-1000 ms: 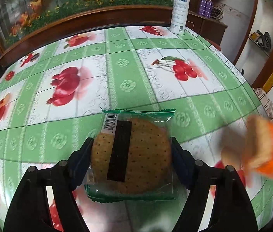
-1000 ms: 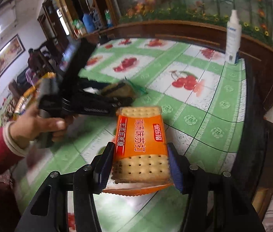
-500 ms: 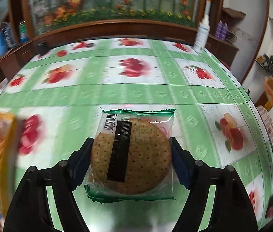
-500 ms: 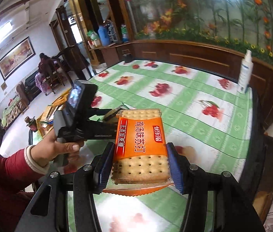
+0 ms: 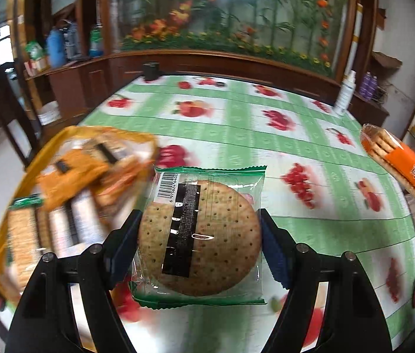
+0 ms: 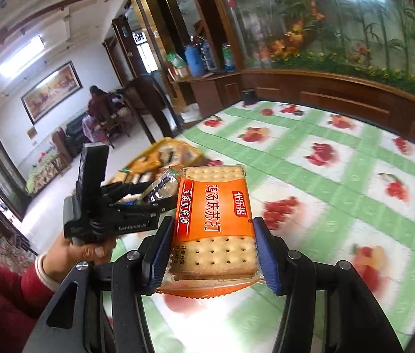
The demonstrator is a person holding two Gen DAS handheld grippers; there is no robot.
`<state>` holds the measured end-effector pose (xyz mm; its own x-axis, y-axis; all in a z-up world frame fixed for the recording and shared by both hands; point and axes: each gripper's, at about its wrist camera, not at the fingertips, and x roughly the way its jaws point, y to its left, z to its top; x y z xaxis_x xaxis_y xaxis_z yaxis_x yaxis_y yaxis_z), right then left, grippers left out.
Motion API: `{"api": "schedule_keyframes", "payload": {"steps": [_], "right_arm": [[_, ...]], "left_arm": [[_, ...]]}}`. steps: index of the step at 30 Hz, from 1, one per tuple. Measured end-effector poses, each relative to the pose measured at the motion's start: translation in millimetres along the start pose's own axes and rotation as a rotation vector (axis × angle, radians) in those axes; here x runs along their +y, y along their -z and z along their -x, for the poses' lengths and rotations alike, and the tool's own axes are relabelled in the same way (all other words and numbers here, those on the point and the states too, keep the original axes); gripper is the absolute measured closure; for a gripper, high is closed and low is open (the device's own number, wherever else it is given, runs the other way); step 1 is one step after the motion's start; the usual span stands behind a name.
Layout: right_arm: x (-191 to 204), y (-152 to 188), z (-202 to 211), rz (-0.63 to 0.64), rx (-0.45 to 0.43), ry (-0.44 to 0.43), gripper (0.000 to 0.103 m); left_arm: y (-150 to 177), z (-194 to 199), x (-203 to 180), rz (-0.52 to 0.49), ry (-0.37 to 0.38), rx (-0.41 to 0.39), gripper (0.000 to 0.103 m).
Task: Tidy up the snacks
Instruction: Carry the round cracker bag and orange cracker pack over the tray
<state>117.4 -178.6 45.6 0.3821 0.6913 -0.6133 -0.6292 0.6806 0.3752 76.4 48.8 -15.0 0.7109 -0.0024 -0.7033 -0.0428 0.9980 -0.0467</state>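
Observation:
My left gripper (image 5: 200,239) is shut on a round brown cracker in a clear, green-edged wrapper (image 5: 200,235) and holds it above the table. My right gripper (image 6: 212,250) is shut on an orange pack of square soda crackers (image 6: 213,220), also held in the air. That orange pack shows at the right edge of the left wrist view (image 5: 404,170). The left gripper (image 6: 113,209) and its round cracker (image 6: 160,188) show in the right wrist view, left of the orange pack. A yellow basket (image 5: 4,206) with several snack packs lies blurred at the left; it also shows in the right wrist view (image 6: 166,142).
The table has a green and white cloth with fruit prints (image 5: 237,123). A white spray bottle (image 5: 344,92) stands at its far right edge, a small black box (image 5: 151,70) at the far edge. A wooden cabinet and planter run behind. A person (image 6: 95,111) sits far left.
Both grippers have swung left with their packs still held. The yellow basket of snacks has come into the left wrist view, and the left gripper now sits closer beside the right one.

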Motion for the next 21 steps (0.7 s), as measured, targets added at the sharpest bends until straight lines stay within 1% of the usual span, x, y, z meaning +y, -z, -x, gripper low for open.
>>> {"api": "schedule_keyframes", "payload": {"steps": [4, 9, 16, 21], "right_arm": [[11.7, 4.2, -22.0, -0.043, -0.031, -0.046, 0.049], [27.0, 9.7, -46.4, -0.099, -0.075, -0.114, 0.049], [44.2, 7.7, -66.8, -0.126, -0.104, -0.193, 0.049], [54.8, 2.9, -82.4, -0.128, -0.106, -0.224, 0.049]], "left_arm": [[5.8, 9.0, 21.5, 0.025, -0.042, -0.016, 0.027], [10.5, 16.9, 34.5, 0.041, -0.075, -0.038, 0.027], [17.8, 23.1, 49.6, 0.051, -0.131, -0.062, 0.027], [21.7, 26.0, 65.8, 0.072, -0.158, -0.069, 0.027]]}}
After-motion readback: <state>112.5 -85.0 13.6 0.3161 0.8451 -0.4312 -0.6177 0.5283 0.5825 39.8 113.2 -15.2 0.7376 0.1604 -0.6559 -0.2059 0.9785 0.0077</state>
